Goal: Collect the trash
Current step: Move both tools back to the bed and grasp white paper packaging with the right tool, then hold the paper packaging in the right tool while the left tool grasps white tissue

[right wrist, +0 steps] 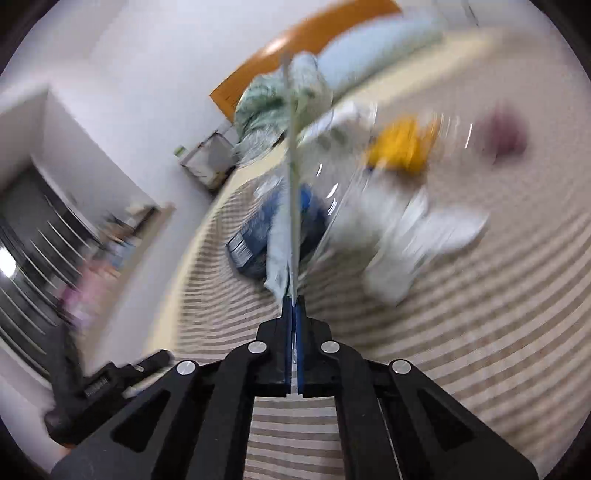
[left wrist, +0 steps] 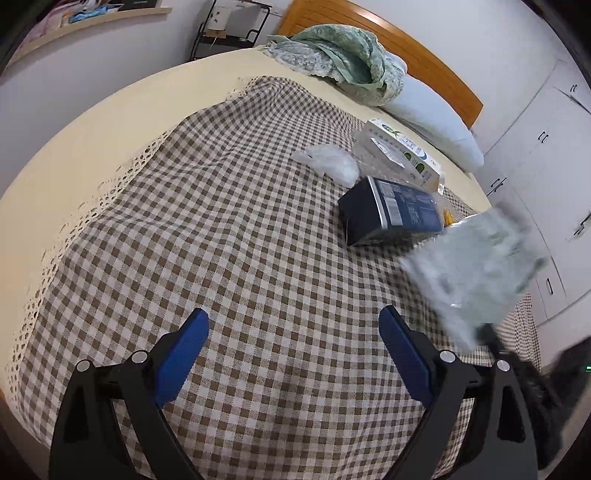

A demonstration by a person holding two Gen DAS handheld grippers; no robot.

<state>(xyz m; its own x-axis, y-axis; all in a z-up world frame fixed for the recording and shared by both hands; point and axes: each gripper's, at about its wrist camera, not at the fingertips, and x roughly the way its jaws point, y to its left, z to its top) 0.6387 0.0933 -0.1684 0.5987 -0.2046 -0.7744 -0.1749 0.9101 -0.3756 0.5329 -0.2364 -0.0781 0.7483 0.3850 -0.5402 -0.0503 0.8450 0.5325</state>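
My left gripper [left wrist: 293, 321] is open and empty above the checkered cloth [left wrist: 229, 236]. Trash lies on the cloth: a dark blue box [left wrist: 391, 210], a crumpled clear bag [left wrist: 332, 162] and a white carton [left wrist: 402, 151]. My right gripper [right wrist: 294, 301] is shut on a thin pale green plastic packet [right wrist: 291, 206], seen edge-on. The same packet shows blurred in the left wrist view [left wrist: 476, 266], held up at the right. The right wrist view is motion-blurred; the blue box [right wrist: 258, 229], a yellow item [right wrist: 399, 144] and white wrappers [right wrist: 417, 232] lie beyond.
A green blanket [left wrist: 343, 59] and a white pillow [left wrist: 432, 118] lie by the wooden headboard [left wrist: 406, 40]. White cupboards [left wrist: 546, 155] stand at the right. A black rack [left wrist: 229, 29] stands behind the bed. The bed's cream edge [left wrist: 74, 136] runs along the left.
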